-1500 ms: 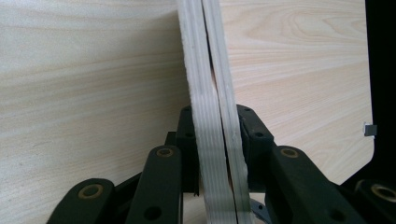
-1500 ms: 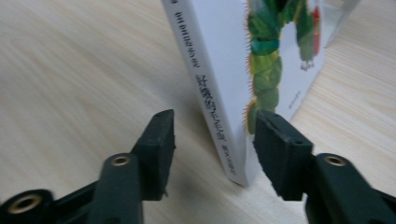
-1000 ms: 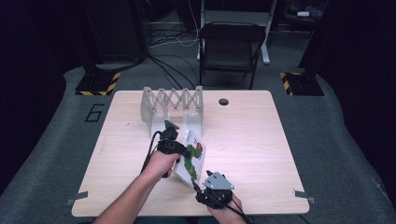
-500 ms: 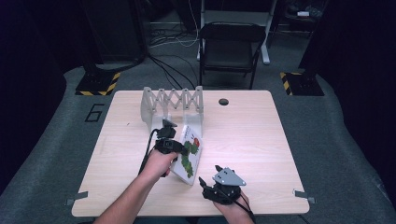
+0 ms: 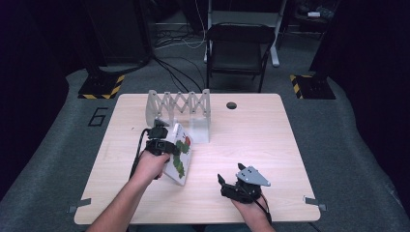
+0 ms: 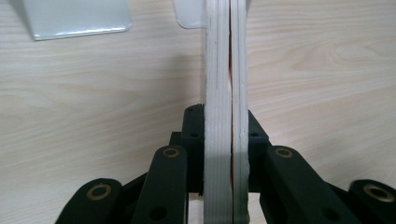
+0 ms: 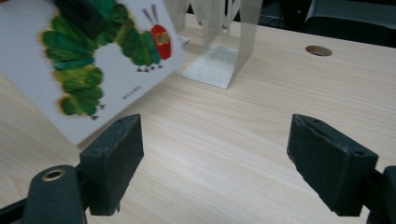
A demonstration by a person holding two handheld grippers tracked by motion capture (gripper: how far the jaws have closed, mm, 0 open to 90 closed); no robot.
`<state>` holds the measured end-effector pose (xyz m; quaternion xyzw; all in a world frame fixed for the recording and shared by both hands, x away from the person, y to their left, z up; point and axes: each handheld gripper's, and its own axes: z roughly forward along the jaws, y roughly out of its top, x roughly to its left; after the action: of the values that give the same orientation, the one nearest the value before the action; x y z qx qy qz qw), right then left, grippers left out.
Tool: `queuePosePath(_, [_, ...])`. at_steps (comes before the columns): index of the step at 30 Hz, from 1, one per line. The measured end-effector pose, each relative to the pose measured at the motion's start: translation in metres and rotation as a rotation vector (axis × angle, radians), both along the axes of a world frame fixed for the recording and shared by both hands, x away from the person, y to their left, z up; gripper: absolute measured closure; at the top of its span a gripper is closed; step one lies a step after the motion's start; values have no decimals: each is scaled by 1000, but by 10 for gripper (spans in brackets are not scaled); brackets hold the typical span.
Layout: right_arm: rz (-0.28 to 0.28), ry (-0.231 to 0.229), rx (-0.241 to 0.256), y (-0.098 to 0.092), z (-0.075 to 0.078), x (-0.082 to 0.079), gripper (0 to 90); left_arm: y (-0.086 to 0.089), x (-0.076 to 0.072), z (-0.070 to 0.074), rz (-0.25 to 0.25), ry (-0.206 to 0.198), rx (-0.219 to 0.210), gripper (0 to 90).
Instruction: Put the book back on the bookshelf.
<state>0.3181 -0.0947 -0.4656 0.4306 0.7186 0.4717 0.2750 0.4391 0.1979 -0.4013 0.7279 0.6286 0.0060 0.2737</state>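
- Gripping the picture book (image 5: 180,155) by its edge, the left gripper (image 5: 158,141) holds it tilted above the surface, near the foot of the white accordion-style book rack (image 5: 180,104); the left gripper view shows its jaws clamped on the stacked board pages (image 6: 225,107), seen edge-on.
- The cover, with its green caterpillar (image 7: 88,60), faces toward the person's right side, and the lower corner of the book hangs close over the wood; whether it touches cannot be told.
- The right gripper (image 5: 235,186) rests well apart from the book, low at the near edge of the surface, its jaws wide apart and holding nothing.
- Judged from this, the work in hand is standing the book into the rack.
- Risk: the hold is on one narrow edge, so the book could pivot or slip between the jaws as it is swung upright.
- Risk: the rack looks light, so a leading corner that strikes one of its dividers instead of entering a slot could push it backward.
- Risk: with the right gripper far off, nothing steadies the rack or the free end of the book.
- The surface (image 5: 270,140) is pale wood with a round cable hole (image 5: 231,105) near its far edge.
- Beyond it stand a dark chair (image 5: 237,48), loose cables on grey flooring, and yellow-and-black striped markers (image 5: 101,87).
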Motion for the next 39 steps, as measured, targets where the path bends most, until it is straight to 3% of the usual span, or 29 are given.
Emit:
queuePosePath(12, [-84,-17,7,-36,2,12,181,28,3,9,57,-3,44,769])
queuePosePath(15, [-97,-11,24,-42,1,13,187,31,6,12,69,-12,74,770])
queuePosePath(24, [-103,-22,32,-43,3,12,192,34,18,21,79,-5,132,769])
queuePosePath(39, [-95,-29,22,-40,3,11,201,34,35,25,102,9,171,769])
